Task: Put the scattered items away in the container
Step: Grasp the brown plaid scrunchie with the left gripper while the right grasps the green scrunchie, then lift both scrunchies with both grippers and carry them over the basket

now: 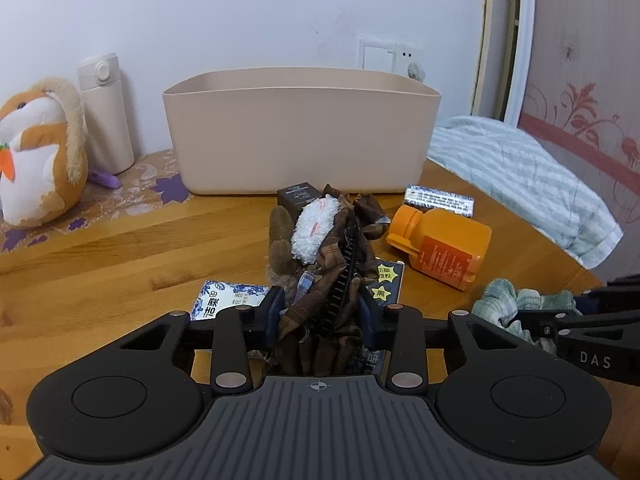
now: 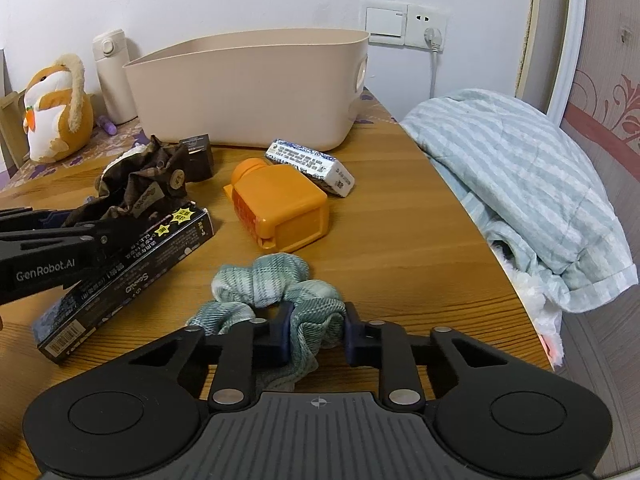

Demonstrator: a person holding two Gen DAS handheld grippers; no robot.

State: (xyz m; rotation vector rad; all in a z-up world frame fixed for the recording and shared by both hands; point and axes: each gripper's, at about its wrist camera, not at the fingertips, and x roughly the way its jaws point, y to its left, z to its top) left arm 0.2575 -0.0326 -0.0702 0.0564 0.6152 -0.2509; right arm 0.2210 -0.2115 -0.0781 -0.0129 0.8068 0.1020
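Though hidden elsewhere, the container's (image 2: 248,92) handle hole (image 2: 362,74) shows.

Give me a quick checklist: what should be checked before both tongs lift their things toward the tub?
1. Left tongs closed on the brown cloth bundle: ok.
2. Right tongs closed on the green scrunchie: ok.
3. Beige tub upright, open top: ok.
4. Room inside the tub: cannot tell, inside hidden.
5. Black box free of the bundle: cannot tell, they overlap.
6. Orange bottle lies in the scrunchie's path: not ok.
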